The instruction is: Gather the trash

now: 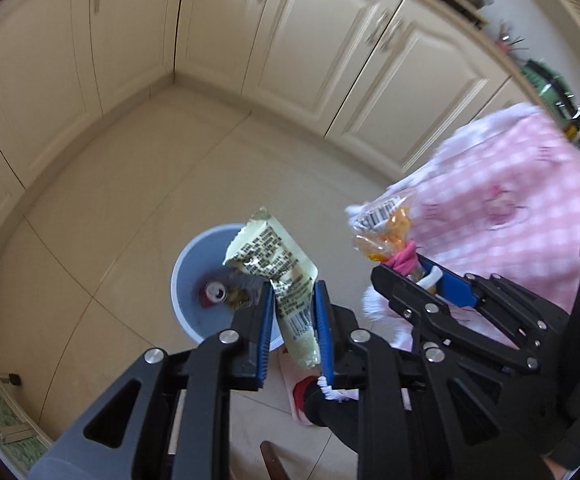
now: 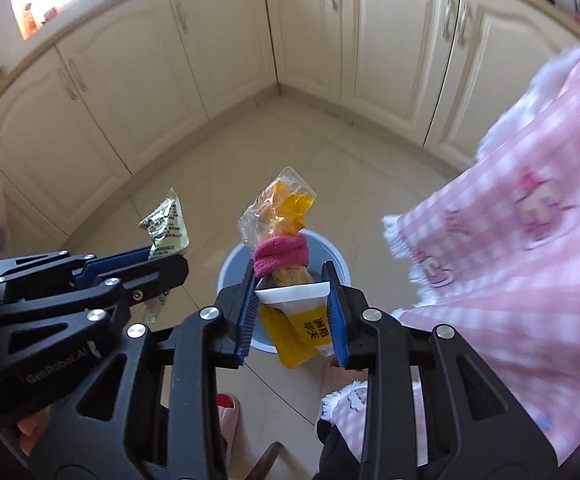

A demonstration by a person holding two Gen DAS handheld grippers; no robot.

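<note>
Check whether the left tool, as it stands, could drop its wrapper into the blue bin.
Probably yes. The left tool holds the pale green wrapper above the blue bin's open mouth; nothing lies between them, only a can inside.

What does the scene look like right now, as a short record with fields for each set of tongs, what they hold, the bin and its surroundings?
left tongs: shut on pale green wrapper, held above the bin
right tongs: shut on yellow snack bag, tied with a pink band, above the bin
bin: light blue, on the tiled floor, open top
bin contents: a can and other litter
surroundings: cream cabinets; pink checked cloth to the right
</note>
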